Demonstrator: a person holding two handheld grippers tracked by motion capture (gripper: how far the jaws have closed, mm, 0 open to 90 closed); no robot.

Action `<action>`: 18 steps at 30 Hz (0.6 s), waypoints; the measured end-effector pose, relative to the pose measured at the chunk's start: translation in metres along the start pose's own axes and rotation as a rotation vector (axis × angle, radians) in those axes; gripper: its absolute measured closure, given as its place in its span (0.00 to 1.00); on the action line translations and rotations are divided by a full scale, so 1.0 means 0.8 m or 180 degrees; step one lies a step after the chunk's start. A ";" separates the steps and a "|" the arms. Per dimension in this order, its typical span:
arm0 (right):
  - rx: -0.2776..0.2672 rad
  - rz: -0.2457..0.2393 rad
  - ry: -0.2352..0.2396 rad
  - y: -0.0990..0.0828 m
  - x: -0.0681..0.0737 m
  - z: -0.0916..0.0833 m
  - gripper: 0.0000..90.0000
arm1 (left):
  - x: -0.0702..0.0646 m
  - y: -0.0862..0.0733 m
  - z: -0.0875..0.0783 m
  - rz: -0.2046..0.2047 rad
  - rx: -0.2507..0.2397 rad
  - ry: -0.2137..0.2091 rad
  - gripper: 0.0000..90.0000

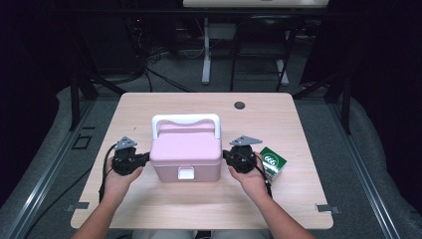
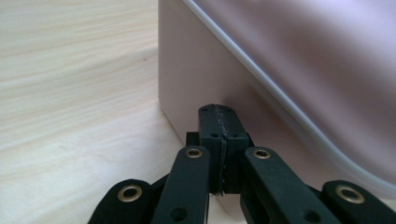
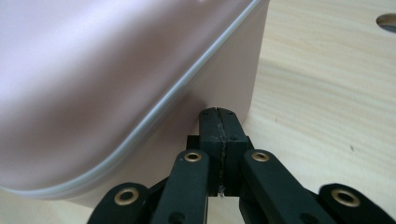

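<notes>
I have both grippers set against the pink lidded box point(image 1: 185, 152), one on each end wall, because a box this wide is easier to steer by pushing from two sides than by pinching it. The box sits near the middle of the wooden table point(image 1: 149, 204), its white latch point(image 1: 186, 173) facing me and its white handle point(image 1: 185, 121) standing upright over the lid.

My left gripper point(image 1: 145, 158) has its jaws pressed together with nothing between them; in the left gripper view the joined tips point(image 2: 218, 122) stand at or just short of the box's end wall, low down, below the pale seam where the lid meets the base. My right gripper point(image 1: 226, 156) mirrors it on the other end: jaws together, empty, the tips point(image 3: 218, 123) again low on the wall under the seam.

I keep the jaws together so each gripper acts as one blunt pusher. Staying under the seam means the force should go into the base, not the lid.

A green carton point(image 1: 272, 163) lies just to the right of the box, behind my right hand point(image 1: 254, 180). A dark round grommet point(image 1: 240, 105) sits beyond the box near the table's far edge.
</notes>
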State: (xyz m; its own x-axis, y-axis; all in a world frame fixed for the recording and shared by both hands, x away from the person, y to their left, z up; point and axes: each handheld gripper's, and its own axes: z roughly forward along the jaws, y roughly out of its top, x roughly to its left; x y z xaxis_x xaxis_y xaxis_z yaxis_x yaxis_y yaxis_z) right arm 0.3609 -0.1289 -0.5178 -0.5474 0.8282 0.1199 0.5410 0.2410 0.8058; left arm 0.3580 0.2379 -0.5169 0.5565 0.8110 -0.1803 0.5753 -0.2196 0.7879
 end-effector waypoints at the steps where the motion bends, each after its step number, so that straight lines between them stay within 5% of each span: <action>1: 0.0002 0.0007 0.0013 -0.004 0.001 -0.005 1.00 | -0.004 -0.002 -0.001 0.0007 0.0005 -0.0020 1.00; 18: -0.0001 -0.0034 0.0020 -0.048 0.010 -0.064 1.00 | -0.051 -0.030 -0.024 0.0199 0.0070 -0.0259 1.00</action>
State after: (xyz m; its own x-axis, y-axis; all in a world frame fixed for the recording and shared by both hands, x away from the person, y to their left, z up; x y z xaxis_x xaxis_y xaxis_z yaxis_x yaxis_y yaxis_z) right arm 0.3026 -0.1573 -0.5180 -0.5570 0.8225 0.1149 0.5349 0.2495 0.8072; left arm 0.3100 0.2204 -0.5168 0.6380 0.7489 -0.1790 0.5505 -0.2810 0.7861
